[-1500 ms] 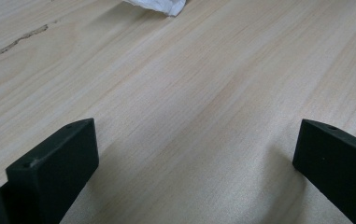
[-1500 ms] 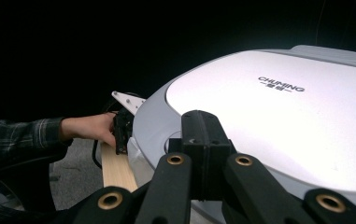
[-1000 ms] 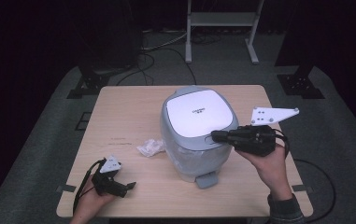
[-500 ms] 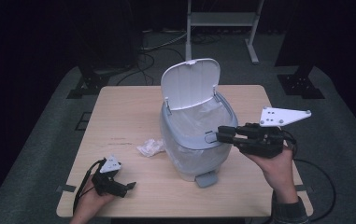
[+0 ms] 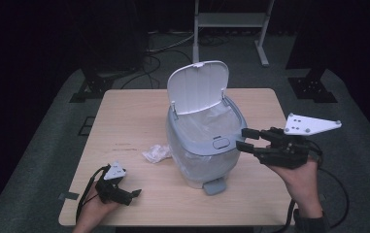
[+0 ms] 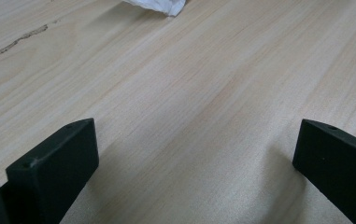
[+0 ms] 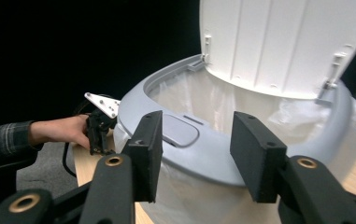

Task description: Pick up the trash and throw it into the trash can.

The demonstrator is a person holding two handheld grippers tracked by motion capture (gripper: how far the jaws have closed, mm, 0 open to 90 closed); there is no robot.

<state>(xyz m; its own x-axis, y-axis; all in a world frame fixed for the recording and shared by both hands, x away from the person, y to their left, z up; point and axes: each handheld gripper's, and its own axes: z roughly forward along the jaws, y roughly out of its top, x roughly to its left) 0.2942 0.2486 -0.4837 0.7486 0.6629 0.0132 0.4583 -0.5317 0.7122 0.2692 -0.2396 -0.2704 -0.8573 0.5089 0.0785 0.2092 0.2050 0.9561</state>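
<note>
Dark surroundings enclose a light wooden table that occupies the centre of the high view, with grey floor around it and a metal stand at the upper centre of the frame. At the lower left of the high view, the left hand rests the left gripper low on the table near its front edge; the grey plate sits on top of it. In the left gripper view, its two black jaws stand wide apart with bare wood between them, released and grasping nothing, and a crumpled white wrapper lies at the top edge of that frame. In the high view the same wrapper lies on the table just left of the bin. At the centre of the frame stands a grey bin with its white lid raised upright at the rear, a translucent liner inside, a push button on the front rim and a pedal at the base. At the right of the frame, the right hand holds the right gripper level, its tips just beside the rim of the bin. In the right gripper view, the jaws stand apart, released, framing the button without touching it, and the left gripper appears at the left of that frame.
</note>
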